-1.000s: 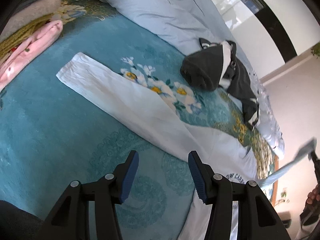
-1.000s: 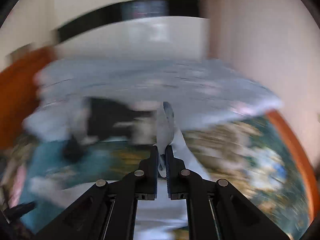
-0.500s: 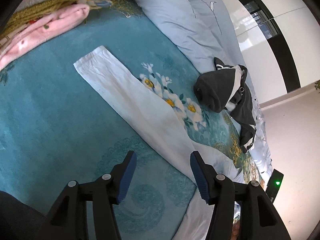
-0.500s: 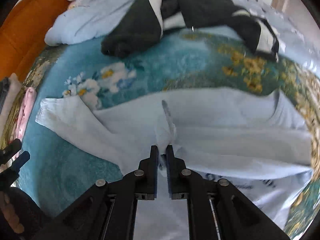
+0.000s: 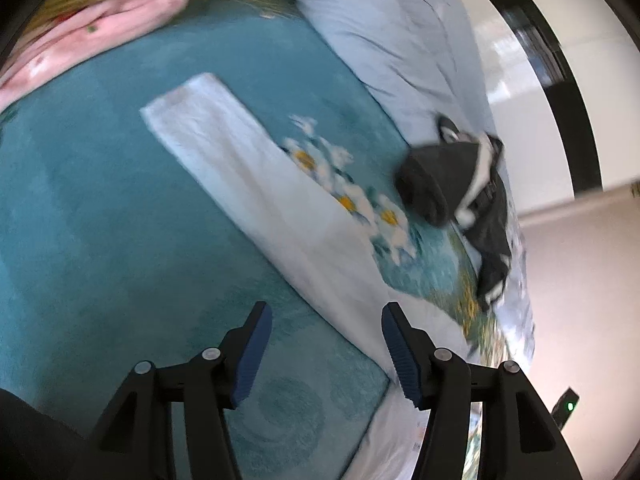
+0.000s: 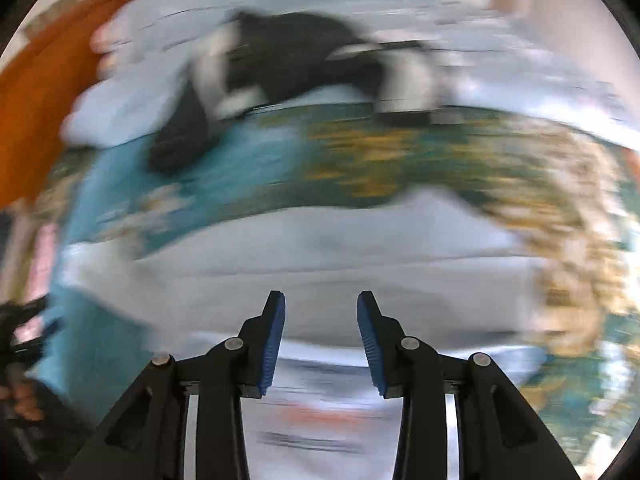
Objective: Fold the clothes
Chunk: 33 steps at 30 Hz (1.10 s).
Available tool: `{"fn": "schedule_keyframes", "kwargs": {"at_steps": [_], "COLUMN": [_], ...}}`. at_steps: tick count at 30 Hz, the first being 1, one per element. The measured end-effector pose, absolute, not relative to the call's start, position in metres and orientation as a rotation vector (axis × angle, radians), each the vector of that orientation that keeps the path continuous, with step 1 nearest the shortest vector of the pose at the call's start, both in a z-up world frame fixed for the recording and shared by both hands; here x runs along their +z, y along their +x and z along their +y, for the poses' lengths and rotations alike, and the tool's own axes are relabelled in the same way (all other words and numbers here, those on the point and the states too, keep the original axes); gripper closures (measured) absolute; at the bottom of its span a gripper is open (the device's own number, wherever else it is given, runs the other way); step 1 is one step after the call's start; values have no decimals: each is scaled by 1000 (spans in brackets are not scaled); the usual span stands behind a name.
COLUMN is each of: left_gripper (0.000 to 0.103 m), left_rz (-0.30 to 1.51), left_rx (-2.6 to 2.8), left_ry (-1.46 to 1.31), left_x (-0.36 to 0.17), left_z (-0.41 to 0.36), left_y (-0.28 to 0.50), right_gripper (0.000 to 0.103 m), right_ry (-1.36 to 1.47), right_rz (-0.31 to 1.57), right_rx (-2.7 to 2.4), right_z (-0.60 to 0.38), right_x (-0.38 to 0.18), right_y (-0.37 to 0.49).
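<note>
Right wrist: shirt prob. beyond open jaws.

Teal bedspread w/ white-yellow flower print covers the bed. Pale blue duvet bunched along far edge. Orange headboard at left in right-wrist view, blurred. Black-framed window on white wall; small black device w/ 1 green light low on wall.
</note>
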<state>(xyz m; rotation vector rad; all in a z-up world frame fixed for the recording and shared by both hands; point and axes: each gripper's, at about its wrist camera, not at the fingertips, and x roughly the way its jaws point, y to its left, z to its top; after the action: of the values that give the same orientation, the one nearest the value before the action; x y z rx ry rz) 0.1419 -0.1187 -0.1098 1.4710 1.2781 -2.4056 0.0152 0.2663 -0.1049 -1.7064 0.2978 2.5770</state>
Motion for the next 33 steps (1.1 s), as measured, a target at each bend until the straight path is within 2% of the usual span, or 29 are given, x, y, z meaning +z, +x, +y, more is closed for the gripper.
{"fn": "schedule_keyframes", "kwargs": {"at_steps": [2, 5, 8, 11, 18, 22, 24, 27, 33], "left_gripper": [42, 42, 42, 42, 42, 42, 42, 42, 44], "left_rz": [1215, 1291, 1266, 1170, 1034, 1099, 1181, 1317, 1246], "left_rx": [-2512, -2603, -2676, -2719, -2466, -2495, -2524, -2527, -2226], "left_ry": [1525, 1641, 1787, 1943, 2124, 2126, 2073, 1822, 1270], "left_x": [-97, -90, -88, -95, -160, -166, -156, -132, -109], "left_z": [-93, -50, 0, 44, 59, 51, 36, -16, -180], "left_y": [128, 99, 73, 52, 54, 65, 72, 82, 112], "right_gripper": [65, 65, 65, 65, 65, 65, 65, 64, 65], "right_ry": [-1663, -1617, -1617, -1654, -1752, -1788, -1773, -1695, -1679], "right_rz": [318, 378, 487, 486, 480, 536, 558, 572, 528], "right_rx": [2469, 2312, 2246, 2287, 2333, 2272, 2269, 2349, 2471], "right_z": [308, 365, 387, 376, 359, 365, 366, 358, 321], "right_x": [-105, -109, -119, -123, -140, -158, -156, -134, -112], "right_y": [24, 38, 41, 39, 43, 58, 61, 62, 50]}}
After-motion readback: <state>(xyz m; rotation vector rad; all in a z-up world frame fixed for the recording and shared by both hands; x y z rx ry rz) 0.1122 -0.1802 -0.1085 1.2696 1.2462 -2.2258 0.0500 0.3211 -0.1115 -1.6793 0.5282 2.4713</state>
